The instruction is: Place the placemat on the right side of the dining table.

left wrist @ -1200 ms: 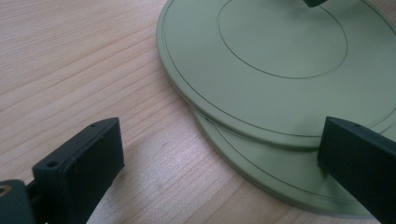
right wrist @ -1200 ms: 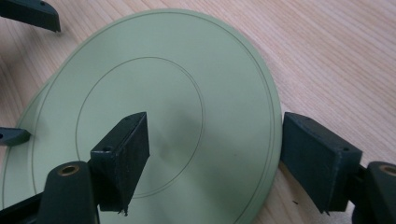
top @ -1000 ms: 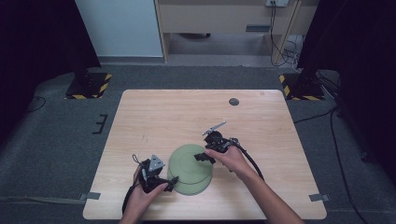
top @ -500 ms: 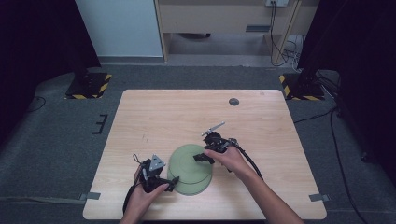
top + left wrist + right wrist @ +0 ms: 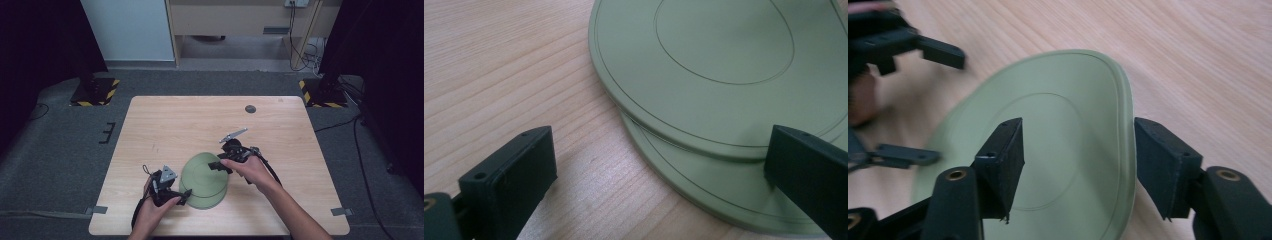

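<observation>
Two pale green plates (image 5: 202, 179) lie stacked on the wooden table (image 5: 190, 125), the upper plate (image 5: 719, 60) shifted off the lower plate (image 5: 704, 195). My left gripper (image 5: 184, 194) is open at the stack's near-left edge, and its jaws (image 5: 659, 150) stand wide on either side of the rims. My right gripper (image 5: 219, 167) is open at the stack's right side. Its jaws (image 5: 1080, 135) straddle the upper plate's rim (image 5: 1124, 125), one jaw over the plate and one outside it, touching nothing. The left gripper (image 5: 918, 100) appears blurred across the plate.
A small dark round disc (image 5: 250, 109) lies near the table's far edge. Bare wood spreads across the far half and both sides. Striped stand bases (image 5: 95, 92) sit on the floor beyond the table's far corners. Cables (image 5: 272, 172) trail from the right gripper.
</observation>
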`<state>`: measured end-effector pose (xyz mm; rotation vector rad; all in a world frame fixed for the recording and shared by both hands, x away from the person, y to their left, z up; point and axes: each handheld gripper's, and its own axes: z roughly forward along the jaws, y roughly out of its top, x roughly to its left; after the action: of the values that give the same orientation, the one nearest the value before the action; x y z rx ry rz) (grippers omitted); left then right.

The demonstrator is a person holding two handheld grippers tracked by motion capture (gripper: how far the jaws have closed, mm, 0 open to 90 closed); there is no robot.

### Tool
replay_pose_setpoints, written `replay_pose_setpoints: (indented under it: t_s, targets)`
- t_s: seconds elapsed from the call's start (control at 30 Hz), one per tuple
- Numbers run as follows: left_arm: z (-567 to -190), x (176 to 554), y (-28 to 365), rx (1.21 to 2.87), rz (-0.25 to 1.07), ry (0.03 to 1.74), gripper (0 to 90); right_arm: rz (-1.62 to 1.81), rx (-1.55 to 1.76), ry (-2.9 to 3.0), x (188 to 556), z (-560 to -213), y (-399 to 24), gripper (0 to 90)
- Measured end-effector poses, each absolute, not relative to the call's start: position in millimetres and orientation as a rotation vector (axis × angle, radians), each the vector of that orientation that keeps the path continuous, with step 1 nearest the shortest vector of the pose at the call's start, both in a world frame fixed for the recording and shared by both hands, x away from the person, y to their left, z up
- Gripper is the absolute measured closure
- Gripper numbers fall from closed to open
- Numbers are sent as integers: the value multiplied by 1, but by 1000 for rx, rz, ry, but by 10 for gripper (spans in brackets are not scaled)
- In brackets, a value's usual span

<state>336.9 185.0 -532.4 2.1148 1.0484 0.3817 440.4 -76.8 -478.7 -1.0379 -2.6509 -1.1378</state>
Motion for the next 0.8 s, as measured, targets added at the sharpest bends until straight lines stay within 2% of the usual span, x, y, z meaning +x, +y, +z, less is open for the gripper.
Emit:
replay_pose_setpoints:
  t_s: [0.1, 0.13, 0.17, 0.4, 0.6, 0.8]
  targets:
    - [-533, 337, 185, 2113, 378, 1050, 0, -1118, -1011, -2655, 440, -479, -78, 453]
    - [-533, 337, 185, 2113, 377, 1051, 0, -1098, -1010, -2668, 441, -481, -81, 514]
    - [-533, 337, 185, 2113, 376, 1050, 0, -1098, -1010, -2668, 441, -481, -81, 514]
    - [-533, 338, 186, 2112, 371, 1052, 0, -1095, -988, -2669, 445, -483, -85, 731]
    - [-533, 337, 186, 2112, 373, 1049, 0, -1079, -973, -2683, 445, -481, -86, 811]
    - [-533, 337, 186, 2109, 374, 1050, 0, -1077, -977, -2667, 446, -481, -87, 832]
